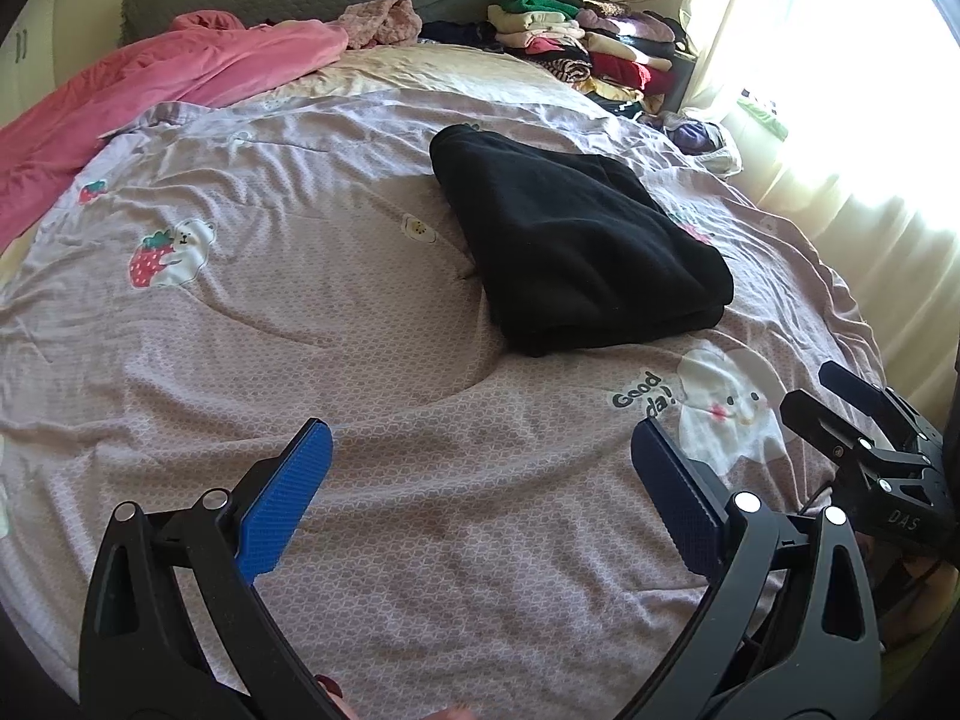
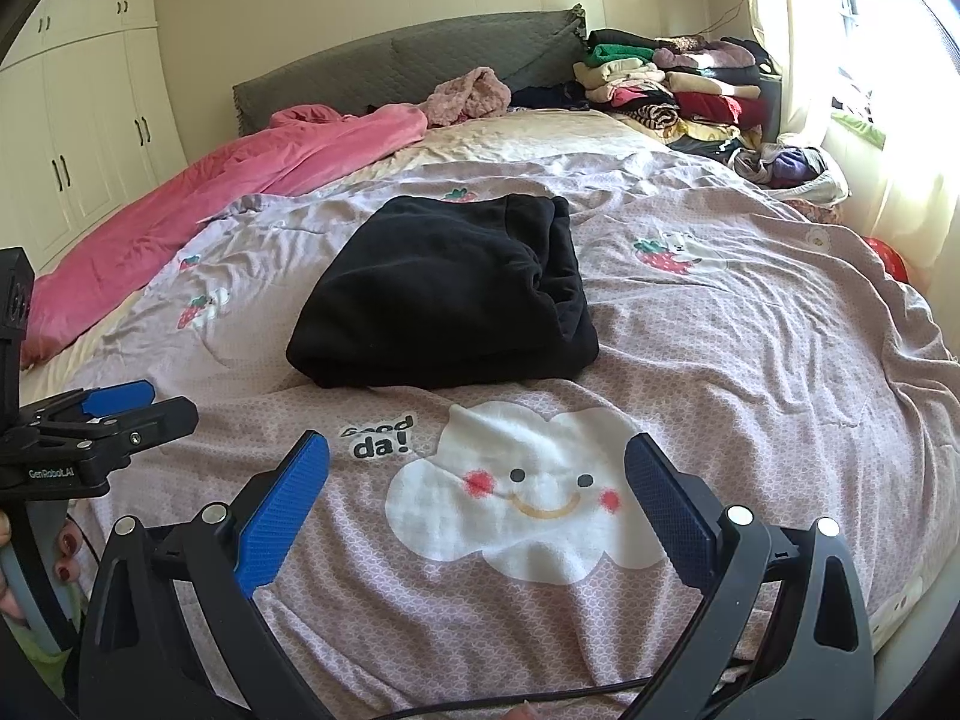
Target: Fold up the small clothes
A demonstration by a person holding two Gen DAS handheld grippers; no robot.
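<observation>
A black garment [image 1: 576, 240] [image 2: 444, 294] lies folded into a thick rectangle in the middle of the bed, on the pale purple printed cover [image 1: 300, 312] [image 2: 750, 330]. My left gripper [image 1: 480, 450] hovers open above the cover, short of the garment's near edge, with nothing between its blue pads. My right gripper [image 2: 477, 447] is also open and holds nothing; it hangs over a white smiling cloud print [image 2: 516, 492], just short of the garment. Each gripper shows at the edge of the other's view: the right gripper [image 1: 840, 402] and the left gripper [image 2: 138, 405].
A pink blanket [image 1: 150, 90] [image 2: 210, 180] is bunched along the bed's left side. Stacks of folded clothes [image 1: 576, 42] [image 2: 672, 84] sit by the grey headboard [image 2: 420, 60]. Loose clothes [image 2: 792, 168] lie at the right edge by the curtained window. White wardrobes [image 2: 90, 120] stand on the left.
</observation>
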